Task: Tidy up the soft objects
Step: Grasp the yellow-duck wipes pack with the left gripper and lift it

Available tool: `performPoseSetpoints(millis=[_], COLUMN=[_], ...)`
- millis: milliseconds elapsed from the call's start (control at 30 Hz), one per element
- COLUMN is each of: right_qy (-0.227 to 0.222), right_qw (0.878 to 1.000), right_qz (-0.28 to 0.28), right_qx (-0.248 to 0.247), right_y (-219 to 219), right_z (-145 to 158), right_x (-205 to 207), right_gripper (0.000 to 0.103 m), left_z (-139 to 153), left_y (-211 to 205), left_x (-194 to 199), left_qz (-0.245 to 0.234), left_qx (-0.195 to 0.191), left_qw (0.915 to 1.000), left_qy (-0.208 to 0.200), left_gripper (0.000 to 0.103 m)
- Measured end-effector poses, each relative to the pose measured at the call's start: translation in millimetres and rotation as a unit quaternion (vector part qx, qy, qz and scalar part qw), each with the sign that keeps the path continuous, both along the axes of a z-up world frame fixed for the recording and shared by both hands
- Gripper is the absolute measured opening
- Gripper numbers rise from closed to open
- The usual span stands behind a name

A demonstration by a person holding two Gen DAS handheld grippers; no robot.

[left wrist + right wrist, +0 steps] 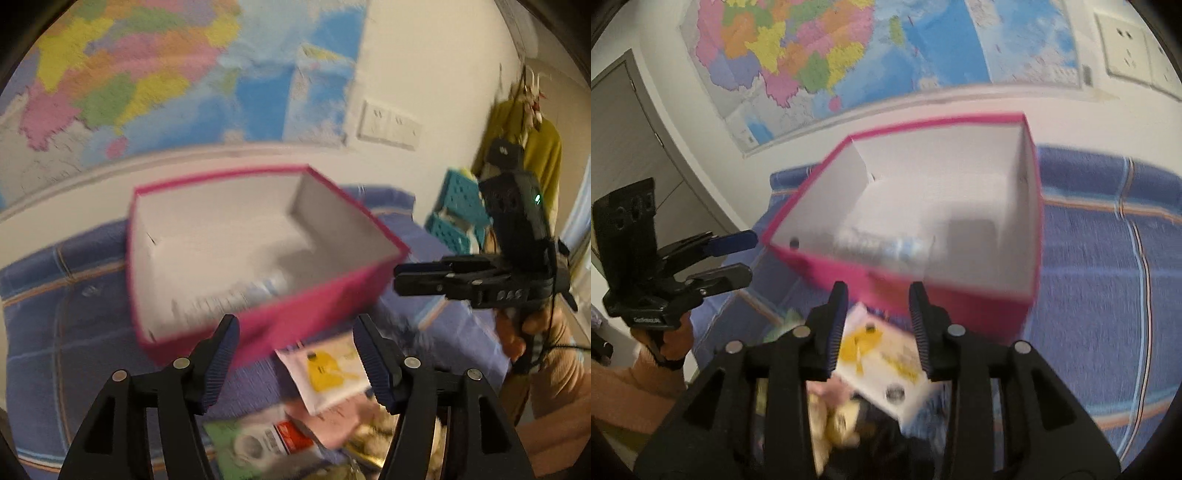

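Observation:
A pink box [321, 291] with a white inside stands open on the blue bed cover; a white-and-blue packet [255, 291] lies in its near corner. My left gripper [295, 347] is open and empty, just in front of the box's near wall. Below it lie soft packets: a white one with a yellow print [328, 373], a pink one [332, 417] and a green-and-red one [266, 443]. In the right wrist view my right gripper [879, 317] is open above the white-and-yellow packet [882, 365], short of the box [960, 302]. A yellow plush [838, 424] lies underneath.
A blue patterned bed cover [1108, 295] spreads under everything. A map [147, 74] hangs on the wall behind the box. Teal baskets [458, 214] and a yellow garment [535, 147] stand at the right. A grey door [635, 147] is at the left in the right wrist view.

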State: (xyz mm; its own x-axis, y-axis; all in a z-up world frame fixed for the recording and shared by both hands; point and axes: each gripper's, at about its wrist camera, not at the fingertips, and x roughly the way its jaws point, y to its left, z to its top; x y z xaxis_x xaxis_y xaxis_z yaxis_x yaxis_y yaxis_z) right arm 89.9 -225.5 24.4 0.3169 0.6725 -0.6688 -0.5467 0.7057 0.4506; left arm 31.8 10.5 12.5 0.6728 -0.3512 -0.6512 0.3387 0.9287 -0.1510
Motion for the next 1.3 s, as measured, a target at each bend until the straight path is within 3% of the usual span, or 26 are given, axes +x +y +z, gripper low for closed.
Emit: performPoseSetpoints(millis=[267, 467, 700, 900, 1033, 1167, 1233, 1300], right_qy=[0.087, 0.119, 0.102, 0.082, 0.102, 0.124, 0.123, 0.118], right_qw=[0.995, 0.991, 0.993, 0.996, 0.994, 0.992, 0.992, 0.993], right_qz=[0.003, -0.002, 0.003, 0.012, 0.01, -0.002, -0.004, 0.0], right_qx=[-0.041, -0.061, -0.056, -0.042, -0.042, -0.033, -0.021, -0.015], right_y=[-8, -3, 7, 13, 20, 24, 24, 26], right_z=[-53, -76, -76, -72, -82, -95, -96, -96], right_x=[-20, -16, -18, -18, -4, 6, 8, 7], right_gripper=[0.037, 0.037, 0.037, 0.037, 0.037, 0.049, 0.048, 0.038], left_z=[-56, -69, -85, -91, -96, -97, -97, -96], left_y=[-16, -22, -33, -31, -27, -26, -27, -28], left_x=[20, 24, 32, 37, 40, 39, 40, 39], left_qz=[0.001, -0.003, -0.019, -0.032, -0.031, -0.031, -0.034, -0.04], left_qx=[0.014, 0.026, 0.044, 0.024, 0.015, 0.011, 0.009, 0.003], left_qw=[0.995, 0.9912, 0.9835, 0.9777, 0.9754, 0.9752, 0.975, 0.9748], left_qy=[0.099, 0.13, 0.175, 0.206, 0.218, 0.219, 0.22, 0.219], left_gripper=[0.065, 0.065, 0.065, 0.065, 0.065, 0.065, 0.062, 0.058])
